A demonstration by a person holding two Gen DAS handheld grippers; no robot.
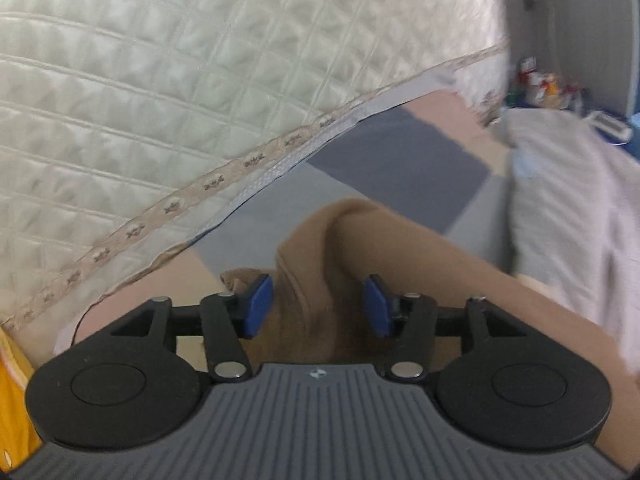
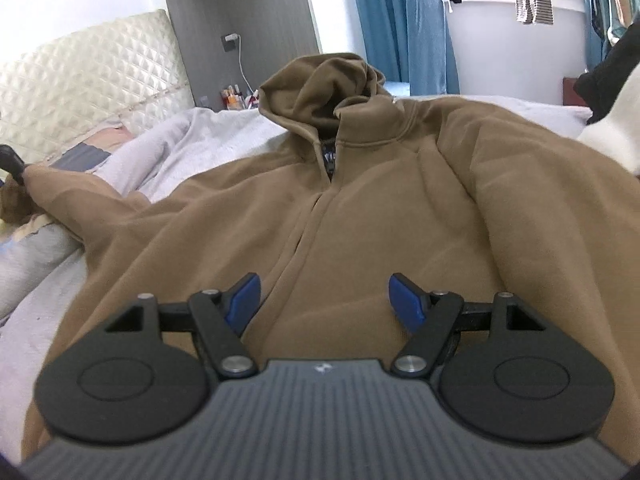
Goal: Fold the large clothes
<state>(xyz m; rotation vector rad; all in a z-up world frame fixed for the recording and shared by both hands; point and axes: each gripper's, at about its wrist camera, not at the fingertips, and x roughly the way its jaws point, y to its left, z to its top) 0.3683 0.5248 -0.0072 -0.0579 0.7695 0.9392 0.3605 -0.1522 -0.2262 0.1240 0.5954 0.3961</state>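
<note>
A brown zip hoodie [image 2: 380, 200] lies front up on the bed, with its hood [image 2: 320, 80] at the far end. Its left sleeve [image 2: 80, 196] stretches out toward the headboard. In the left wrist view my left gripper [image 1: 318, 306] stands open over that sleeve's end [image 1: 360, 248]. A fold of brown cloth lies between the blue pads [image 1: 258, 306], and the right pad stands clear of it. My right gripper [image 2: 326, 304] hovers open just above the hoodie's lower front, beside the zip line, holding nothing. A black part of the left gripper [image 2: 11, 164] shows at the sleeve's tip.
A quilted cream headboard [image 1: 160, 80] rises close behind the sleeve. Under it lies a patchwork blanket [image 1: 400, 160], and a rumpled grey sheet [image 2: 224, 132] covers the bed. Black and white garments [image 2: 612, 100] sit at the right edge. Blue curtains [image 2: 400, 20] and hanging clothes are beyond.
</note>
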